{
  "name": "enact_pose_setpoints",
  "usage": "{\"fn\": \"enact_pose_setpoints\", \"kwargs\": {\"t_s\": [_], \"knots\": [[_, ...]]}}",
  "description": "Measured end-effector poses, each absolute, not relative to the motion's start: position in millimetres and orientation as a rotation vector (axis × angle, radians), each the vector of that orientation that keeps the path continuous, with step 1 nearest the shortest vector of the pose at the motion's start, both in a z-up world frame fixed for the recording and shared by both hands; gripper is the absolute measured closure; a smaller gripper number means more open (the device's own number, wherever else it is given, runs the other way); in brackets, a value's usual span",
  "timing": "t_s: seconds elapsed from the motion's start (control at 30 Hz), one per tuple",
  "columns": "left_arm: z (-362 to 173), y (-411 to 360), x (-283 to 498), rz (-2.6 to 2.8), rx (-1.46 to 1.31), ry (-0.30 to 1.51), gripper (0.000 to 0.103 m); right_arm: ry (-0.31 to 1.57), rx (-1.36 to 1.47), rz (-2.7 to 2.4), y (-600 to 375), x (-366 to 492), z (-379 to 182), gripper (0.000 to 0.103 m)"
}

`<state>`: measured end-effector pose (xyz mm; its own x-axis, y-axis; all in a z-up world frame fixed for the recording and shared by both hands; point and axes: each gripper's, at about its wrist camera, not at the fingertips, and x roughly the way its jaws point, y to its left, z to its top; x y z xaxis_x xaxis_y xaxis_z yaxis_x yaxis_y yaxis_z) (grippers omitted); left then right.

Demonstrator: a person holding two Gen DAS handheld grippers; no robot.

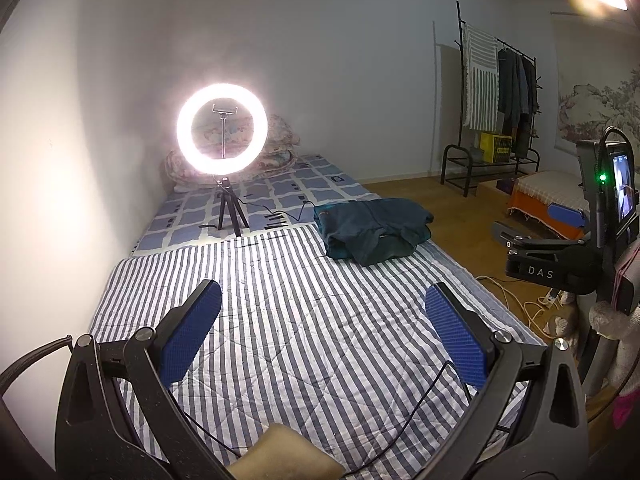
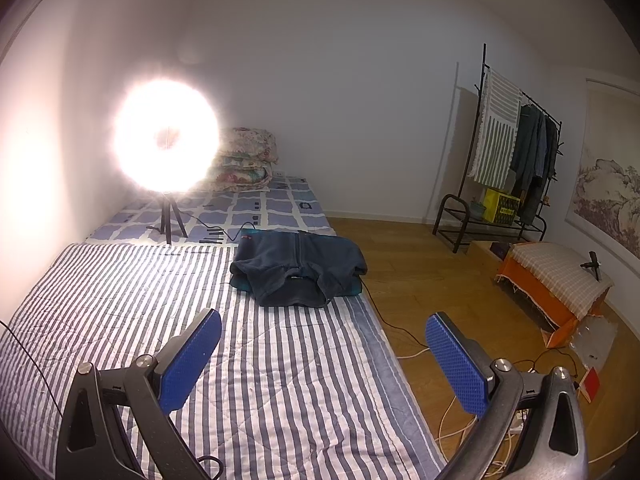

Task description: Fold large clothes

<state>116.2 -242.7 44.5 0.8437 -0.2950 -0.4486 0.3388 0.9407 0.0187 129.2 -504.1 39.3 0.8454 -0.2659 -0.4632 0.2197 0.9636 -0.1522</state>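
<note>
A dark teal garment [image 1: 372, 230] lies folded in a compact stack on the far right part of the striped quilt [image 1: 280, 320], near the bed's edge; the right wrist view shows the same garment [image 2: 300, 266] from closer. My left gripper [image 1: 322, 312] hovers open above the quilt, well short of the garment, nothing between its blue pads. My right gripper [image 2: 323, 340] is open too, over the quilt's right edge [image 2: 372, 340], also short of the garment. The right gripper's body [image 1: 560, 256] shows at the right of the left wrist view.
A lit ring light on a tripod [image 1: 222, 136] stands on the checked sheet [image 1: 280, 192] behind the quilt, its cable trailing toward the garment. Folded floral bedding [image 2: 244, 160] sits against the wall. On the wooden floor: a clothes rack [image 2: 508, 160], an orange covered box [image 2: 552, 280], loose cables [image 2: 460, 420].
</note>
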Motion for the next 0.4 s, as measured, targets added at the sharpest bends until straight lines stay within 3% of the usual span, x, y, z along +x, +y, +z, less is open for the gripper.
{"fn": "enact_pose_setpoints", "kwargs": {"t_s": [0.4], "knots": [[44.8, -247.3, 110.3, -0.319, 0.112, 0.424, 0.000, 0.510, -0.086, -0.260, -505.0, 128.5, 35.0, 0.000]]}}
